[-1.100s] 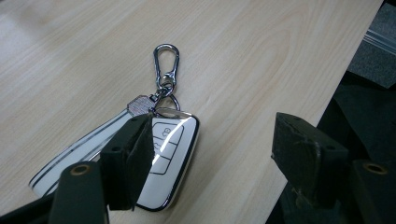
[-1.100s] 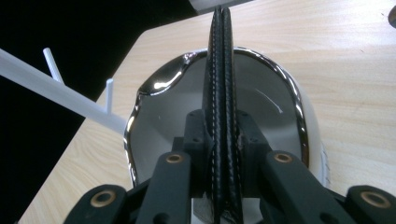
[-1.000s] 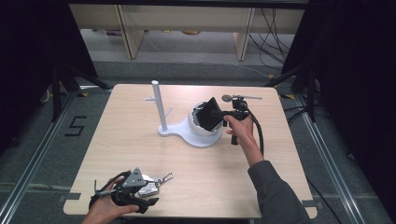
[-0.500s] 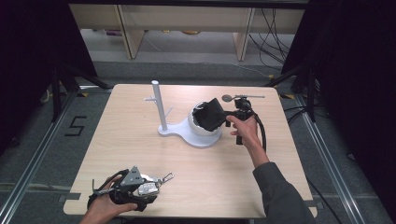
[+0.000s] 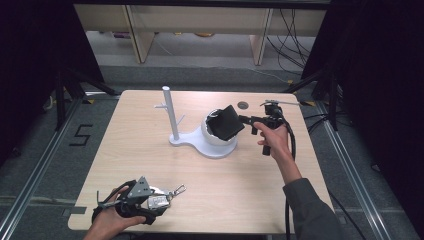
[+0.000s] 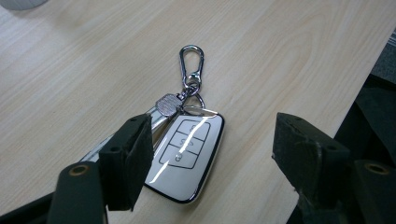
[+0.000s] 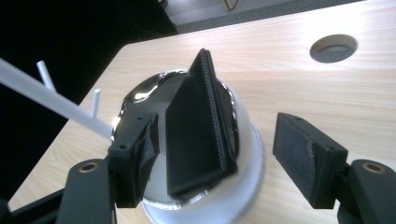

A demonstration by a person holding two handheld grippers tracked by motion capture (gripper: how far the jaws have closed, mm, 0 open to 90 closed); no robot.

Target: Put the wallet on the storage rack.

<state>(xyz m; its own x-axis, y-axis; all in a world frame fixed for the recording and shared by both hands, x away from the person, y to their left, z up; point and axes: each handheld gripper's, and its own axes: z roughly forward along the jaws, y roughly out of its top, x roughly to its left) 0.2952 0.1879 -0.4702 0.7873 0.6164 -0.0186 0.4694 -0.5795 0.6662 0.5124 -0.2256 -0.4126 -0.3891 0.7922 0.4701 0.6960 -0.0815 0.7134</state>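
A black wallet (image 5: 226,122) stands tilted on its edge in a shiny bowl (image 5: 209,136) on the white stand's base. My right gripper (image 5: 246,120) is just right of the wallet. Its jaws have just been opening and stand open. In the right gripper view the wallet (image 7: 196,126) lies ahead between the pads (image 7: 306,154), untouched by them. Near the front left edge, my left gripper (image 5: 161,199) rests open. In the left gripper view a white car key fob (image 6: 187,154) with a silver carabiner (image 6: 191,60) lies flat on the wood between the spread jaws, pressed by neither.
A white post (image 5: 170,114) with small pegs rises from the stand, left of the bowl. A round cable hole (image 5: 243,105) lies in the wooden table (image 5: 250,190) behind the right gripper. Shelving and cables stand beyond the far edge. Dark floor surrounds the table.
The right gripper's jaws opened off the wallet and the hand drew back to the right and slightly up. The wallet stays leaning in the bowl. The left gripper and key fob have not moved.
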